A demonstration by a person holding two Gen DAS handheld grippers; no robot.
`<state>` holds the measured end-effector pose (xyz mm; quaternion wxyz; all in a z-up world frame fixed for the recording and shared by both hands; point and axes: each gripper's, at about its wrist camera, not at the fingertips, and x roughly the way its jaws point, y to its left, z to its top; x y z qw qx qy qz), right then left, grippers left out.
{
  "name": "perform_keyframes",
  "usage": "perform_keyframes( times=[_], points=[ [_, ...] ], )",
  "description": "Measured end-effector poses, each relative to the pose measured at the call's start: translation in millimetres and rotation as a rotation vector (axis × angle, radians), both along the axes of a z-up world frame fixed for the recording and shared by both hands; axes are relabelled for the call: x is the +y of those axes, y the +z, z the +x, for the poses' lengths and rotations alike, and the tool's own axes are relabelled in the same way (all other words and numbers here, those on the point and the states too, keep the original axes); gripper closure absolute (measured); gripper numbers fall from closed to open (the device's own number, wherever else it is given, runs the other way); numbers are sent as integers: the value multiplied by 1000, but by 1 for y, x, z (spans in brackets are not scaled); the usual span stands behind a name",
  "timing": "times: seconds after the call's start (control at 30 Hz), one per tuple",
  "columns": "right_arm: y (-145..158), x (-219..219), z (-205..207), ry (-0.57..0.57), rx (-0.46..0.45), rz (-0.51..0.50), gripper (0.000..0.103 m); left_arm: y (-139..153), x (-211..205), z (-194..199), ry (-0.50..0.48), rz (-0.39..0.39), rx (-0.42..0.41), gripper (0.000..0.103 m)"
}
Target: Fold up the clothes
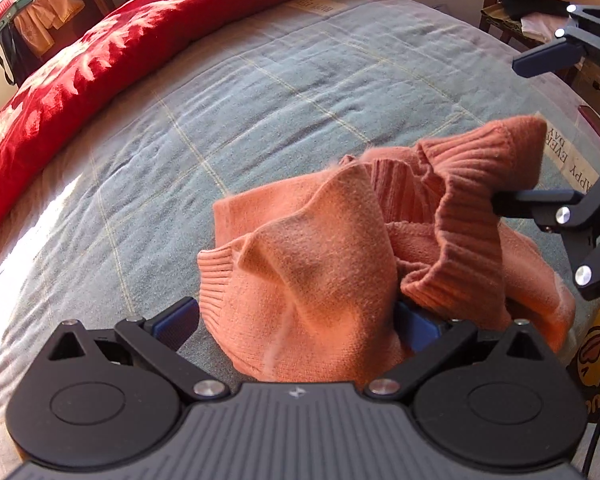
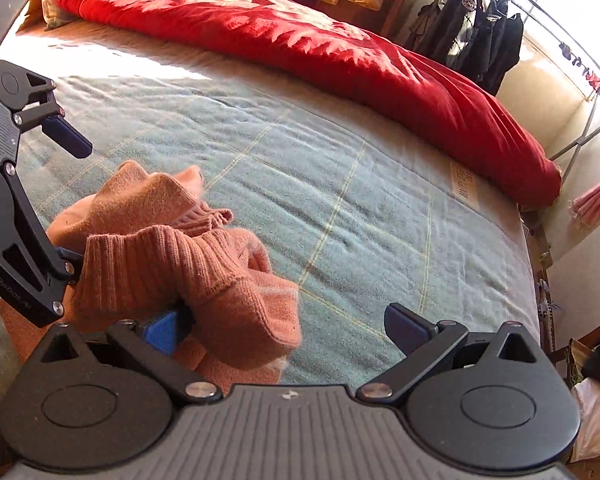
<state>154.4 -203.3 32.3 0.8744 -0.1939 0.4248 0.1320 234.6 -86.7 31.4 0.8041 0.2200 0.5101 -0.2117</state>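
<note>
Orange knit, a crumpled sweater (image 1: 320, 264), lies bunched on the blue-grey checked blanket (image 1: 228, 128) of the bed, right in front of me. My left hand-held gripper (image 1: 296, 324) stands wide, its two blue pads spread far apart, and the sweater's body fills the gap between them without being pinched. My right hand-held gripper (image 2: 284, 328) is wide too. Its left pad is pushed into the ribbed folds of the sweater (image 2: 188, 276), while its right pad sits over bare blanket (image 2: 340, 184). In the left wrist view, one finger of the right gripper touches the ribbed cuff at the sweater's raised edge, and the other finger is well above it. A red quilt (image 2: 340, 52) lies along the far side of the bed.
</note>
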Motion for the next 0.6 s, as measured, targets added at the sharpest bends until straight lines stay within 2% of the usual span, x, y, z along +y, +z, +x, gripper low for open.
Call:
perform_keyframes(
  times=[0.1,0.33,0.4,0.5,0.6],
  points=[
    [7,-10,9,43,10,42,0,-8,1,7,49,-29,55,1],
    [11,-19,34,111,33,74,0,-28,24,15,182,-174,143,0],
    [10,-17,39,104,47,90,0,-33,25,18,196,-178,156,0],
    [8,-11,41,84,65,99,0,-39,17,24,156,-157,170,0],
    [2,-3,40,120,108,109,0,-39,20,28,111,-167,191,0]
  ],
)
